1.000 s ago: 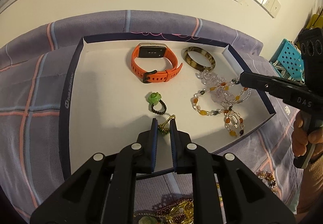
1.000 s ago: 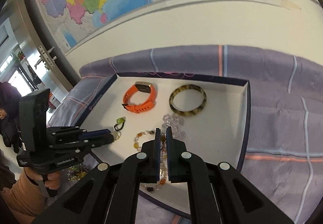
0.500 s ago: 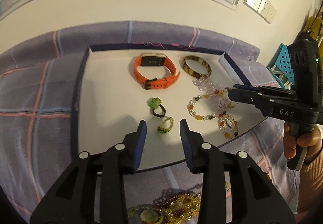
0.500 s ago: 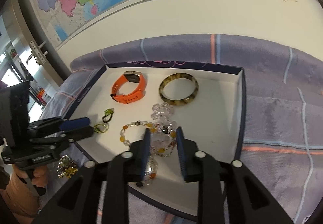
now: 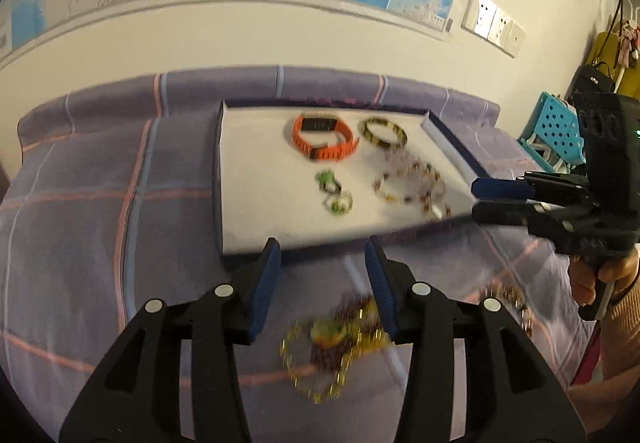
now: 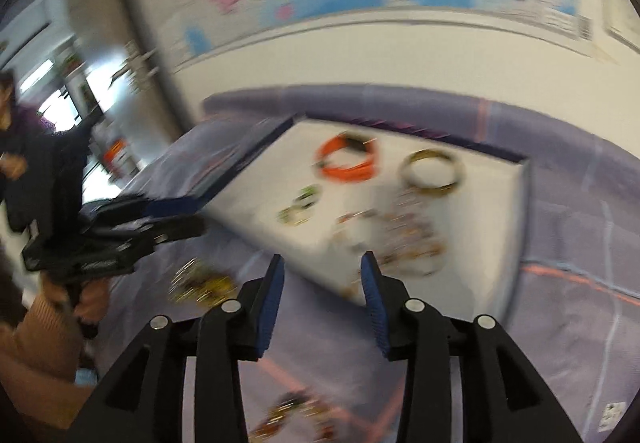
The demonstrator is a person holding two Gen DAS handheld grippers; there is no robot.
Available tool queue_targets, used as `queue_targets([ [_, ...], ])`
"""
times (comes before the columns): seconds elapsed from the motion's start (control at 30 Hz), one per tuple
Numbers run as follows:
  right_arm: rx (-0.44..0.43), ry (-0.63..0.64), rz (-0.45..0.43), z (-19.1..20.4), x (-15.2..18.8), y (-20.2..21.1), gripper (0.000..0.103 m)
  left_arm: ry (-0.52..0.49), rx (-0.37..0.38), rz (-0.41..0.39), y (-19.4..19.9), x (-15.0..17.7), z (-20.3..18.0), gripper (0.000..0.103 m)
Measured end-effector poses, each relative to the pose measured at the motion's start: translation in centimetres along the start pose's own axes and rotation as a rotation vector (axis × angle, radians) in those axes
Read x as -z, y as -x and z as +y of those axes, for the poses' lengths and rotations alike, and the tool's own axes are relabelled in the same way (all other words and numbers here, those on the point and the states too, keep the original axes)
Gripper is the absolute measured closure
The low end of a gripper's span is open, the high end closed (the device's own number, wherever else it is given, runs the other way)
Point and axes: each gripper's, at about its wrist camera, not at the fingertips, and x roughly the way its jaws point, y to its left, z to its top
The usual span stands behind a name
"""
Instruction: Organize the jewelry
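Jewelry tray (image 5: 224, 179) now holds small gold ring (image 5: 339, 202) near its front edge and beaded bracelet (image 5: 412, 183) by its right edge. Both just released: left gripper (image 5: 322, 275) and right gripper (image 6: 322, 293) pulled back off the tray, jaws just opened, part-wide, empty. Next likely the gold-chain pile (image 5: 332, 343) on bedspread (image 5: 100, 243) w/ left.

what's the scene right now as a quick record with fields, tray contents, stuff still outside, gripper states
tray: white inside, dark blue rim, on purple plaid cloth
in tray: orange watch, tortoiseshell bangle, green ring, small gold-green ring, beaded bracelets
outside tray: gold chain pile on the cloth
left gripper: open, jaws just opening, nothing between them
right gripper: open, jaws just opening, nothing between them
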Motion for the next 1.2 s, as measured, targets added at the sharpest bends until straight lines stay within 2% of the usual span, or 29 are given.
queue_targets([
  [0.2, -0.033, 0.103, 0.095, 4.6, 1.6, -3.7, 0.058, 0.043, -0.002, 0.046, 0.1, 2.7, 1.1, 0.060],
  [0.23, -0.020, 0.115, 0.102, 5.0, 1.6, -4.3, 0.054, 0.059, -0.009, 0.055, 0.0, 3.2, 1.4, 0.060],
  [0.5, 0.015, 0.147, 0.147, 5.6, 1.6, -6.5, 0.051, 0.084, -0.005, 0.077, 0.1, 4.3, 2.0, 0.060],
  [0.57, 0.022, 0.152, 0.148, 5.7, 1.6, -6.3, 0.058, 0.084, -0.006, 0.079, 0.1, 4.5, 1.8, 0.060],
  [0.63, -0.002, 0.142, 0.154, 5.5, 1.7, -6.1, 0.085, 0.082, -0.001, 0.081, 0.1, 4.6, 1.7, 0.060],
  [0.7, -0.008, 0.142, 0.152, 5.5, 1.9, -5.8, 0.092, 0.078, 0.004, 0.084, 0.0, 4.6, 1.5, 0.060],
  [0.77, -0.002, 0.138, 0.142, 5.4, 2.2, -5.3, 0.093, 0.073, 0.010, 0.087, 0.1, 4.7, 1.3, 0.060],
  [0.8, -0.012, 0.132, 0.140, 5.3, 2.3, -5.2, 0.099, 0.071, 0.010, 0.088, 0.1, 4.7, 1.2, 0.062],
  [0.97, -0.078, 0.067, 0.091, 4.3, 2.3, -2.9, 0.099, 0.059, 0.014, 0.089, 0.2, 4.9, 0.8, 0.071],
  [1.2, -0.167, 0.007, 0.000, 4.0, 1.8, 0.8, 0.099, 0.047, 0.013, 0.087, 0.7, 5.2, 0.5, 0.071],
])
